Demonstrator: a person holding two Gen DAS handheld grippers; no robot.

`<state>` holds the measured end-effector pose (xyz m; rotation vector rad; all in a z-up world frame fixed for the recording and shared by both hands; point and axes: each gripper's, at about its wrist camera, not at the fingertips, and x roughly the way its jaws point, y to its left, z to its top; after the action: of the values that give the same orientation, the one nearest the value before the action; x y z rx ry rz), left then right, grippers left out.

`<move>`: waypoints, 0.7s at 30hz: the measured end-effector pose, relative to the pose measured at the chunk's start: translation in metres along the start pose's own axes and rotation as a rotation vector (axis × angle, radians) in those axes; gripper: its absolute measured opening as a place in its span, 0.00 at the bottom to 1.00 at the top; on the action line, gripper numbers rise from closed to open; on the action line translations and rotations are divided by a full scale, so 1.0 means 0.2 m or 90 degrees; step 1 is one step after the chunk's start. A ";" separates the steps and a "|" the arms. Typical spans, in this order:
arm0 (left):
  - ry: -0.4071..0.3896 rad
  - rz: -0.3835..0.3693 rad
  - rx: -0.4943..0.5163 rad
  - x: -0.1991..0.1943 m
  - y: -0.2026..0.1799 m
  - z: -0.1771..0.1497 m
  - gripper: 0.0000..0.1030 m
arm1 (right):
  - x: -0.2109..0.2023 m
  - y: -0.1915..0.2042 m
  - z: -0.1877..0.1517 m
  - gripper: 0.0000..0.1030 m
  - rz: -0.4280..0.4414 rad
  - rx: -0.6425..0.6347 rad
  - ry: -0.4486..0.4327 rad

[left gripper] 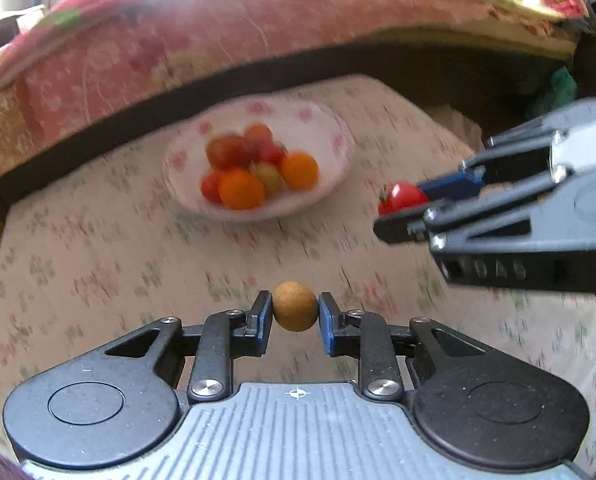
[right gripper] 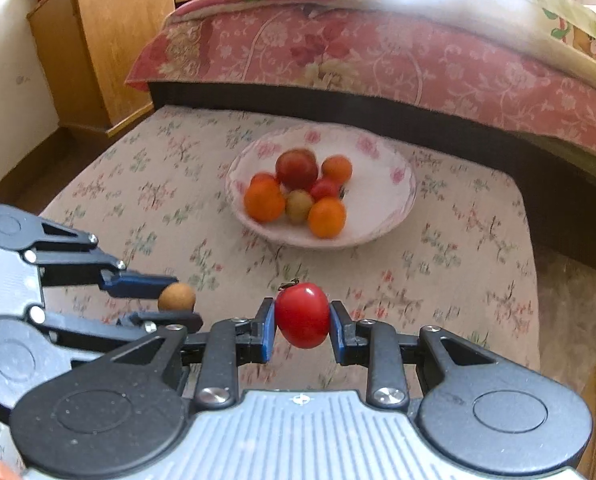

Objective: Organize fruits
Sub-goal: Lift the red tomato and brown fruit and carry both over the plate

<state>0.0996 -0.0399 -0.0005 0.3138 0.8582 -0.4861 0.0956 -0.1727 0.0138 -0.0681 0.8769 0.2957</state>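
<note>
Above the flowered counter (right gripper: pixel 478 216), I carry one fruit in each gripper toward the bowl (right gripper: pixel 398 200).

My left gripper (left gripper: pixel 295 307) has its jaws clenched on a small tan fruit (left gripper: pixel 295 306), held clear of the cloth; ahead sits the bowl with oranges and tomatoes piled in it; my right gripper (right gripper: pixel 303 316) has its jaws grasping a red tomato (right gripper: pixel 302 315), stem up. I judge this the carry step: next each piece must come over the bowl's free side, low, and be let go gently so nothing rolls out. The left view is smeared, so the pile's count is unclear, and fruit at the back of the pile is partly hidden. The bed (right gripper: pixel 378 52) behind washes out in glare.
</note>
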 end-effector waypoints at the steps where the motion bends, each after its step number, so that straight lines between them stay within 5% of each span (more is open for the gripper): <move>1: -0.006 0.003 0.000 0.00 0.01 0.03 0.31 | 0.01 0.00 0.02 0.31 0.000 0.001 -0.003; 21: -0.036 0.061 0.017 0.23 0.12 0.38 0.32 | 0.26 -0.18 0.35 0.31 -0.006 0.036 -0.033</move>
<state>0.1864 -0.0668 0.0110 0.3626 0.7780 -0.4156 0.1888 -0.1837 0.0162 -0.0119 0.8331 0.2630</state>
